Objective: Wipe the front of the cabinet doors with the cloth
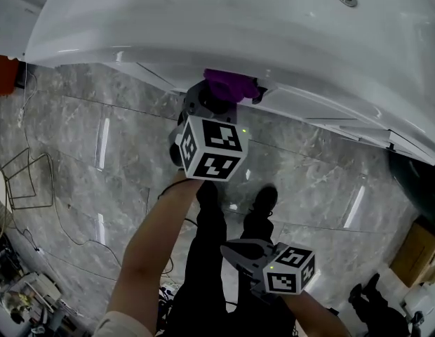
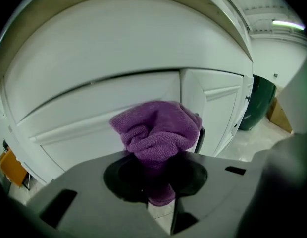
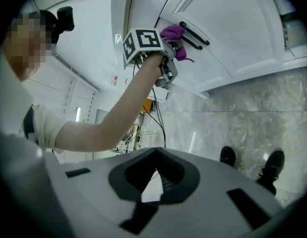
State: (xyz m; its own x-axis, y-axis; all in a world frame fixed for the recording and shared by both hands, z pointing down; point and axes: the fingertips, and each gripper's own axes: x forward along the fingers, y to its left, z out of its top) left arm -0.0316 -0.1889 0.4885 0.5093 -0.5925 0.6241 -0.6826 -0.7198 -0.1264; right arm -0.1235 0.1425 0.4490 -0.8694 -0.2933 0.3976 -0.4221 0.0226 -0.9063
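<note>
A bunched purple cloth (image 2: 158, 130) is clamped in my left gripper (image 2: 156, 182), which is shut on it. The cloth (image 1: 228, 84) is pressed to the white cabinet door (image 2: 94, 108) just below the countertop edge, next to a black handle (image 2: 199, 139). The right gripper view shows the left gripper (image 3: 166, 38) raised with the cloth (image 3: 173, 33) against the door (image 3: 232, 29) by its black handles (image 3: 193, 33). My right gripper (image 1: 238, 250) hangs low near the person's legs, away from the cabinet. Its jaws (image 3: 152, 182) are shut with nothing in them.
A white countertop (image 1: 224, 20) overhangs the doors. The grey marble floor (image 1: 98, 139) has cables and a wire frame (image 1: 24, 181) at the left. A dark green bin (image 2: 257, 100) and a cardboard box (image 1: 417, 251) stand at the right. The person's shoes (image 1: 263, 201) are below the left gripper.
</note>
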